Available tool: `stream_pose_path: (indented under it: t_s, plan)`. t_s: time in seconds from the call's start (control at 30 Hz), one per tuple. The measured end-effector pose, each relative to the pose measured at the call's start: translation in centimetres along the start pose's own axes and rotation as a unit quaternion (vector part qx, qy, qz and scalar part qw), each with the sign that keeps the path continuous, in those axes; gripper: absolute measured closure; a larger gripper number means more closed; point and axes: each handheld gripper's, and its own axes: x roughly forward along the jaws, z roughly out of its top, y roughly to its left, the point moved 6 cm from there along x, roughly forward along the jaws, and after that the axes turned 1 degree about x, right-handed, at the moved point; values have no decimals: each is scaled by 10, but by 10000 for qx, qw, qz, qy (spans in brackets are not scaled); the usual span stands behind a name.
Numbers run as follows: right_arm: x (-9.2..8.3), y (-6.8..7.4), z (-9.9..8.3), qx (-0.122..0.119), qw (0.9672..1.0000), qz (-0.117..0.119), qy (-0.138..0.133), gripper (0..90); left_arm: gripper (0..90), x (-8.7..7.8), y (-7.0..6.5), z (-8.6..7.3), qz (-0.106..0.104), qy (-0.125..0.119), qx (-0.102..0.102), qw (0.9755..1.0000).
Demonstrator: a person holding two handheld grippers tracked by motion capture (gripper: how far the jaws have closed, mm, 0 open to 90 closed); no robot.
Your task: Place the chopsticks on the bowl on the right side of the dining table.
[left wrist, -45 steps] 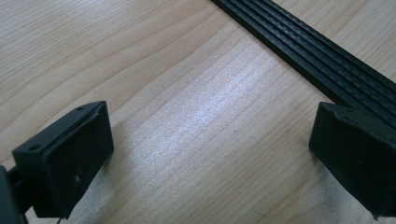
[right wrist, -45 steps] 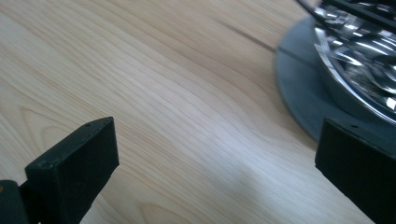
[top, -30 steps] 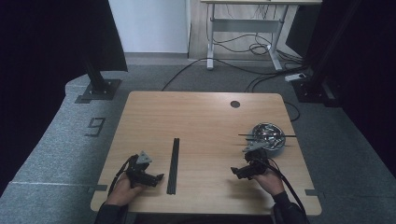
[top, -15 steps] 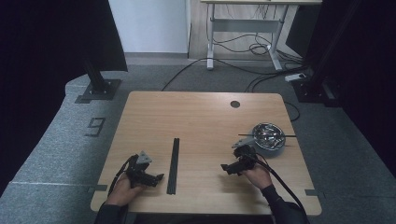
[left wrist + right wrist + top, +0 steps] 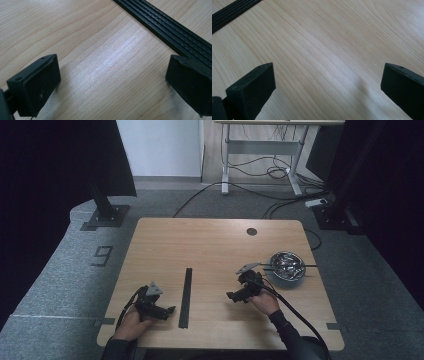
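On the near left of the wooden worktop (image 5: 210, 245), the left tongs (image 5: 167, 311) rest low in the person's left hand (image 5: 131, 324), pointing toward the black ribbed strip (image 5: 186, 296) just beside them. The left gripper view adds what the high view cannot resolve: the two black jaws stand wide apart with bare wood between them, and the strip (image 5: 165, 30) runs slantwise past the far jaw, showing its lengthwise grooves.

The strip lies flat, running away from the person, between the two hands. To its right, the right tongs (image 5: 234, 296) are held just above the wood in the right hand (image 5: 264, 301), pointing toward the strip but well apart from it. The right gripper view shows these jaws apart too, gripping nothing, with a corner of the strip (image 5: 232, 11) at the top left.

Farthest right in the high view, a metal bowl (image 5: 286, 266) sits near the worktop's right edge, just behind the right hand, with shiny metal pieces inside that are too small to identify.
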Motion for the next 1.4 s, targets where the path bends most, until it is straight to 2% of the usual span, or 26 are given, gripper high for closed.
stream_pose_path:
  t_s: [0.23, 0.47, 0.73, 1.13, 1.2, 1.4]
  plan:
    - [13, 9, 12, -143, 9999, 42, 82, 0, 0, 0, 0, 0, 2, 7, 14, 10000]
    - [23, 20, 27, -319, 9994, 82, 53, 0, 0, 0, 0, 0, 3, 1, 5, 10000]
    - [35, 30, 40, -372, 9992, 61, 116, 0, 0, 0, 0, 0, 1, 0, 6, 10000]
    - [55, 53, 59, -549, 9981, 177, 212, 0, 0, 0, 0, 0, 1, 2, 4, 10000]
    - [60, 56, 62, -601, 9978, 130, 232, 0, 0, 0, 0, 0, 1, 0, 2, 10000]
    - [70, 70, 69, -650, 9974, 242, 190, 0, 0, 0, 0, 0, 2, 2, 2, 10000]
